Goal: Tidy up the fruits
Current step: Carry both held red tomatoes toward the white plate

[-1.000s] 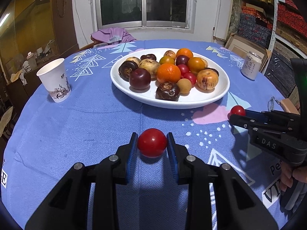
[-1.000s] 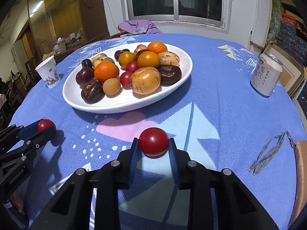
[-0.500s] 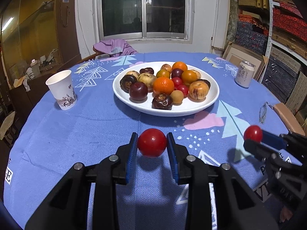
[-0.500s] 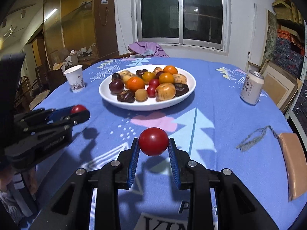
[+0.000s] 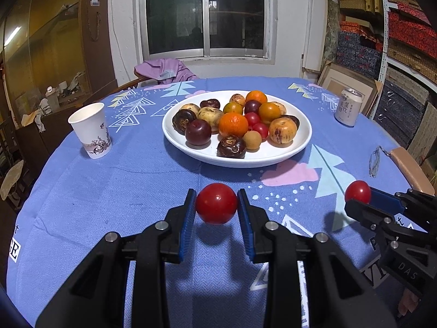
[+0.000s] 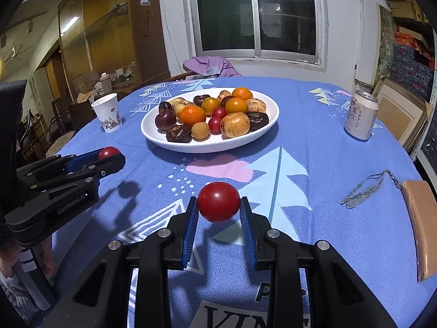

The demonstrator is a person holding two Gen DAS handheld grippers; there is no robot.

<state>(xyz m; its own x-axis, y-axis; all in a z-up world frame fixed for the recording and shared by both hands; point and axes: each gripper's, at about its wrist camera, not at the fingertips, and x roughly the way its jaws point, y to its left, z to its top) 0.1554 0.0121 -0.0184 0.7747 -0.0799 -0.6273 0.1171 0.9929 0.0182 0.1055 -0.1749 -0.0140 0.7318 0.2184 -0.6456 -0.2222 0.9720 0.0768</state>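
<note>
My left gripper (image 5: 216,205) is shut on a small red tomato (image 5: 216,202), held above the blue tablecloth in front of the white plate (image 5: 303,139) of mixed fruit. My right gripper (image 6: 219,207) is shut on a second red tomato (image 6: 219,201), also lifted off the cloth. Each gripper shows in the other's view: the right one (image 5: 360,195) at the right edge with its tomato (image 5: 357,191), the left one (image 6: 109,157) at the left edge with its tomato (image 6: 108,152). The plate (image 6: 262,134) holds oranges, dark purple fruits, yellow-brown fruits and small red ones.
A paper cup (image 5: 91,129) stands left of the plate and a drink can (image 5: 348,109) at its right. A tasselled cord (image 6: 363,188) and a tan chair arm (image 6: 420,218) lie at the table's right edge. A purple cloth (image 5: 164,69) hangs on a far chair.
Both grippers drew back from the plate and rose slightly with their tomatoes; the plate now looks farther and smaller. The right one moved more. Neither grip changed.
</note>
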